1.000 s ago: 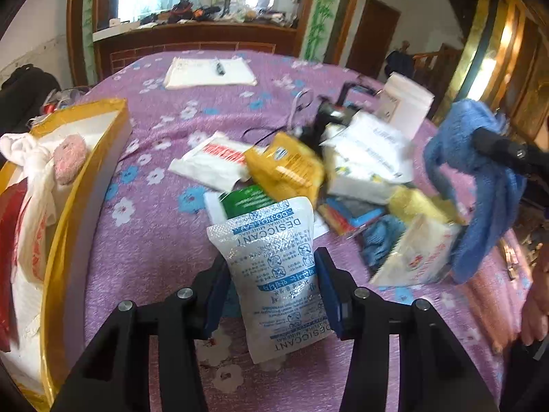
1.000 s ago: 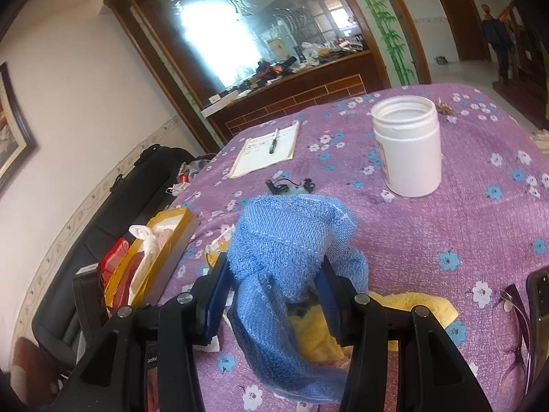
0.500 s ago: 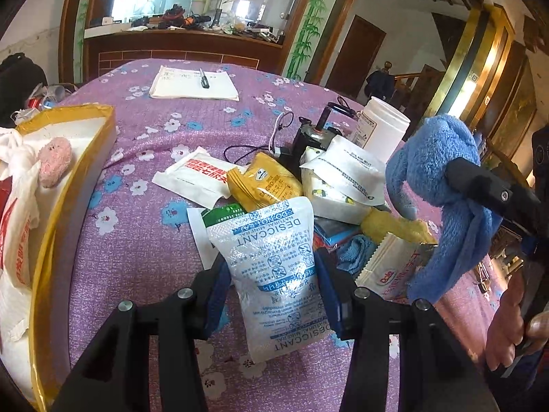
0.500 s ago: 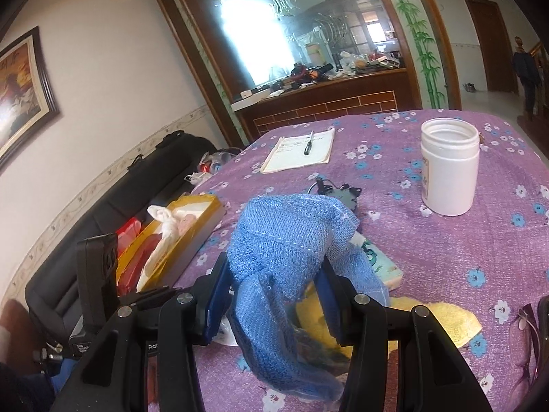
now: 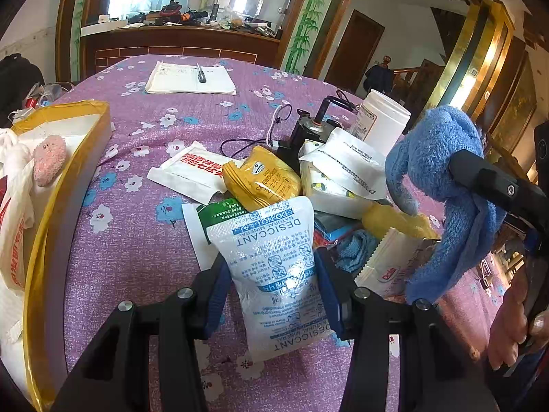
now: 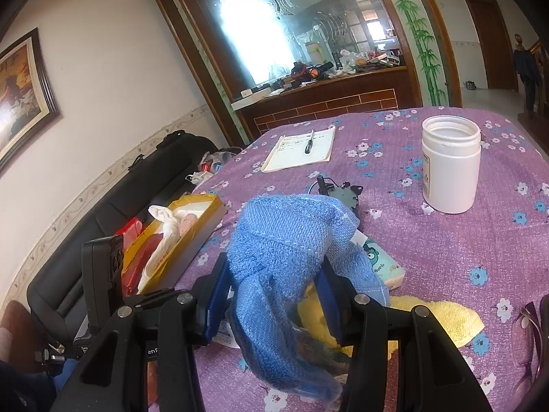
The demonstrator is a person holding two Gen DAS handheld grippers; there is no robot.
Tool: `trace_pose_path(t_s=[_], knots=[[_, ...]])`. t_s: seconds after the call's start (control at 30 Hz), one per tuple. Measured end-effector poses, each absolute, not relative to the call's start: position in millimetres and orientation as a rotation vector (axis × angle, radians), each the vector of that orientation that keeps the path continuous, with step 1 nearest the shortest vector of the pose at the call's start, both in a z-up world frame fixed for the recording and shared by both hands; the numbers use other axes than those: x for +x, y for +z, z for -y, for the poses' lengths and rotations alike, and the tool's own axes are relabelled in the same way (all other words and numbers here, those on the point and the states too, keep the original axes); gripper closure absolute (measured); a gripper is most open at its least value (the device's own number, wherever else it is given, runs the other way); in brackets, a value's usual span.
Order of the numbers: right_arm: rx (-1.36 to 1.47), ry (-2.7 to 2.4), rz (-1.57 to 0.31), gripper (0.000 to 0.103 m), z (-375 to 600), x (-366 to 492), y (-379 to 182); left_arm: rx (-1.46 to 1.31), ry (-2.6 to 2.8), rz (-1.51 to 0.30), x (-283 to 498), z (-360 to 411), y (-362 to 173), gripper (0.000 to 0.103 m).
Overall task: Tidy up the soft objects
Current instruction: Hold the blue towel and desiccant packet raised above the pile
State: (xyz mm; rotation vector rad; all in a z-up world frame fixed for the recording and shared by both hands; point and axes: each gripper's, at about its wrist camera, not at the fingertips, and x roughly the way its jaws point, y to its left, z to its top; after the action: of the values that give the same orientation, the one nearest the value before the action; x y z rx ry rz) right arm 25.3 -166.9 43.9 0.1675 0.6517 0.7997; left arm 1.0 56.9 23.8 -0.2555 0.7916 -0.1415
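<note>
Left gripper (image 5: 271, 271) fingers are clamping a desiccant pouch (image 5: 274, 267) above the bench (image 5: 137, 240); right gripper (image 6: 274, 281) is pinching a blue towel (image 6: 284, 250). Both should be lowered gently into the yellow-rimmed box (image 5: 68, 185).

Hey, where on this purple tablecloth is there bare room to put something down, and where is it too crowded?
Bare cloth runs between the yellow-rimmed box and the packet pile, and between the pile and the notepad. In the right wrist view it is also bare in front of the white jar. It is crowded around the pile, where packets overlap beside a yellow cloth.
</note>
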Motion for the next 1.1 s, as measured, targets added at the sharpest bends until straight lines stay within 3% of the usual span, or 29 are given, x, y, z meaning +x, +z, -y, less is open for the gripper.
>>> trace_pose_path(t_s=[1.1], knots=[[0.205, 0.815, -0.6, 0.051, 171.9, 17.0, 52.6, -0.267, -0.113, -0.696, -12.1, -65.0, 40.0, 0.056]])
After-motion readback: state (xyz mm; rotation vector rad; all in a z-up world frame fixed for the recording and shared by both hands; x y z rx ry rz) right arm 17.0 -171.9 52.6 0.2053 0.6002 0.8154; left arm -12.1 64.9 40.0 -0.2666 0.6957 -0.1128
